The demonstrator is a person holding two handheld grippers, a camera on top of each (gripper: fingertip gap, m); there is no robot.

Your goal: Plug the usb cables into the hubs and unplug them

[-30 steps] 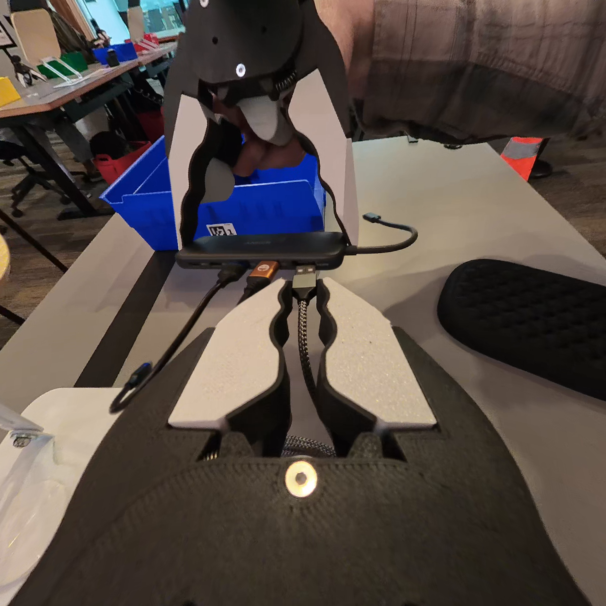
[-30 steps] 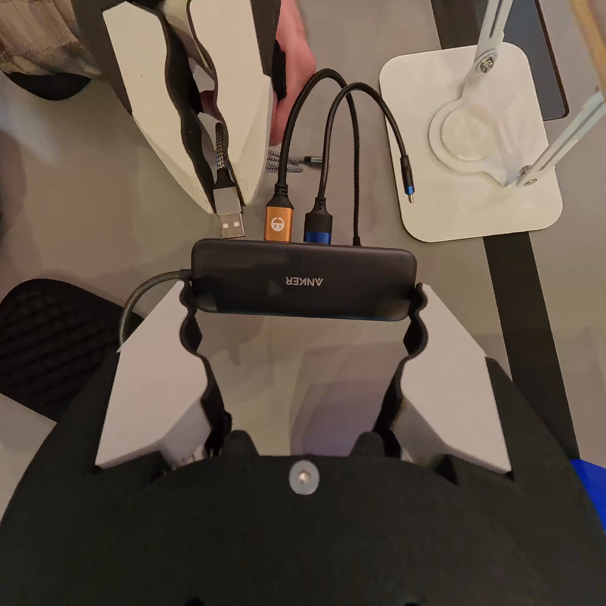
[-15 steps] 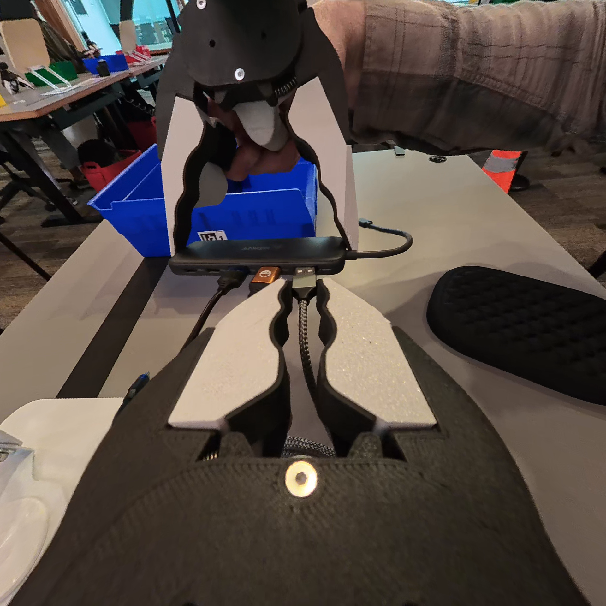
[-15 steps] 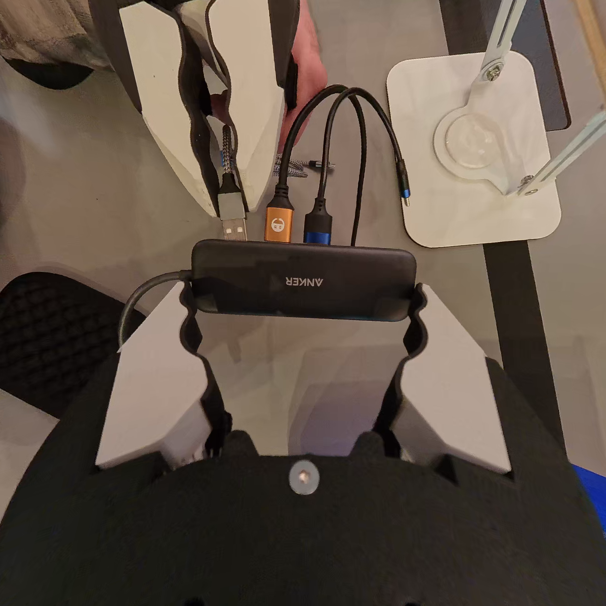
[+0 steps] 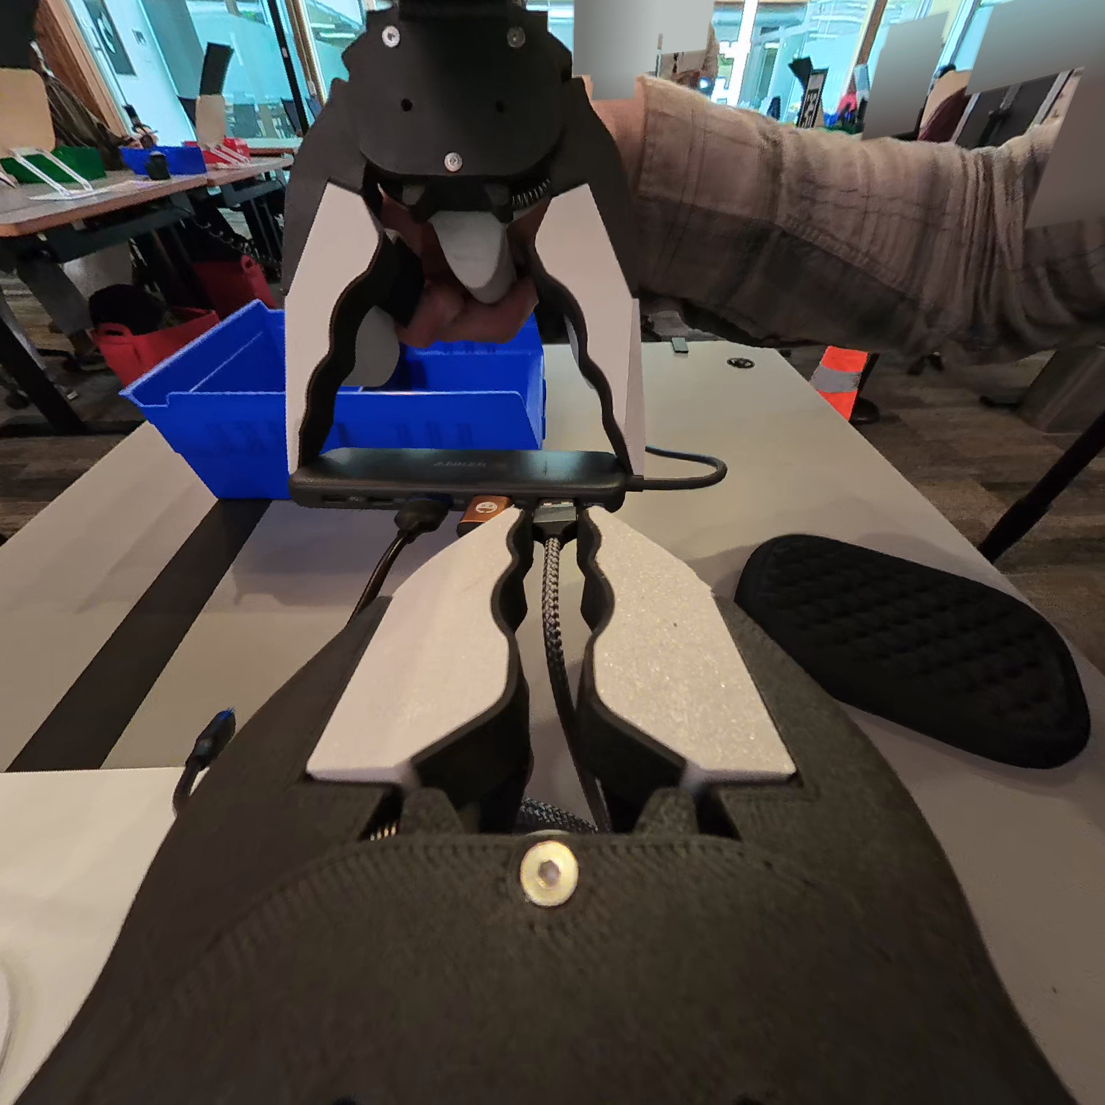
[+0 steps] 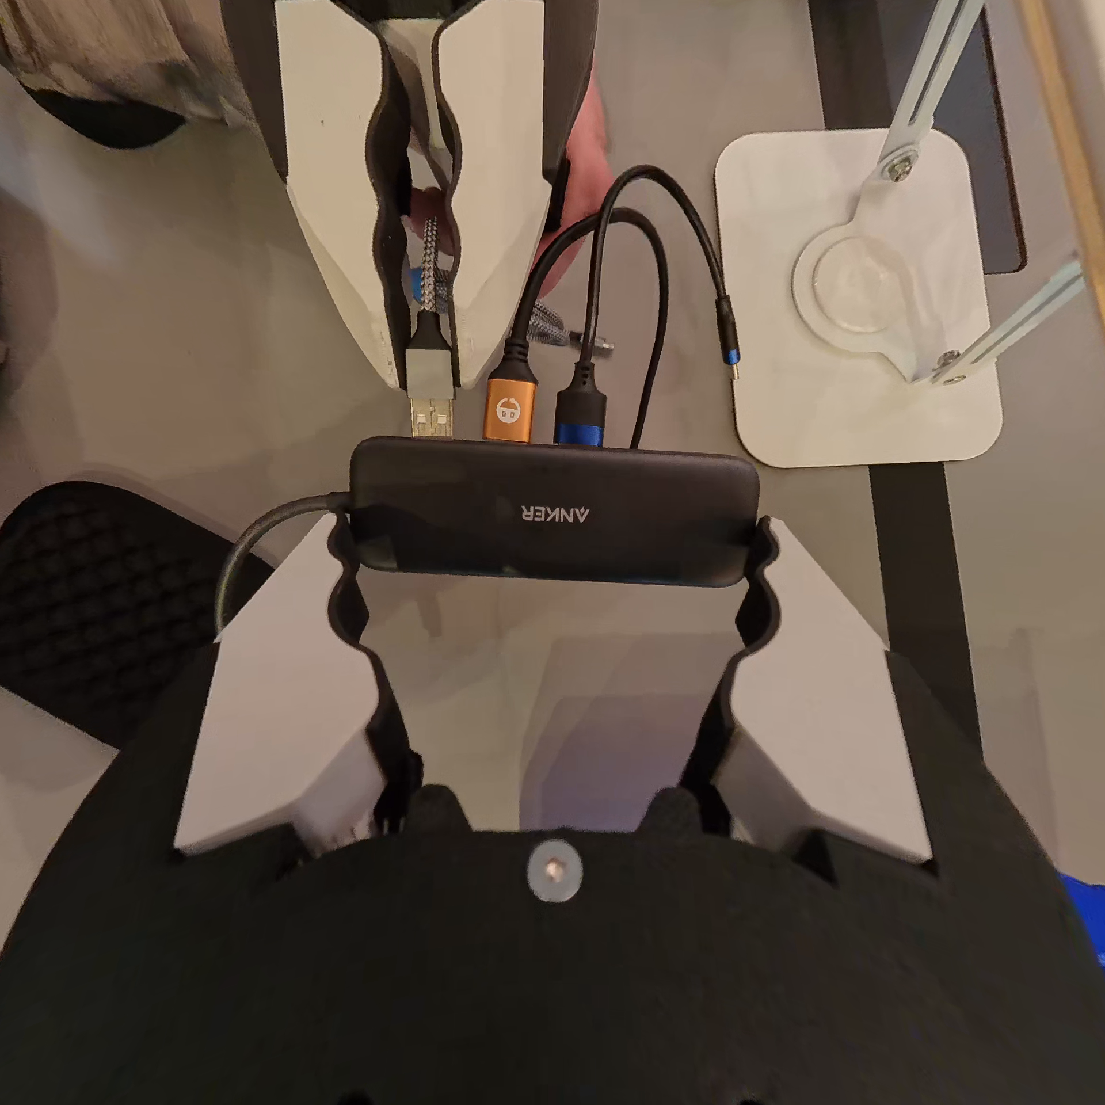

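A pale grey table (image 5: 747, 418) with a dark strip (image 5: 149, 628) running along it is filling the foreground, and a blue plastic bin (image 5: 233, 418), a black mesh pad (image 5: 909, 646) and a white square stand base (image 6: 861, 299) with slim metal struts are sitting on it. Behind it, wood-topped desks (image 5: 107, 197) on dark frames are carrying green and blue trays, while a red bag (image 5: 149, 347) and an orange-and-grey marker (image 5: 840, 382) are resting on the dark patterned carpet (image 5: 986, 448). Daylight is coming in through tall glass panels (image 5: 251, 72) across the back of the room.
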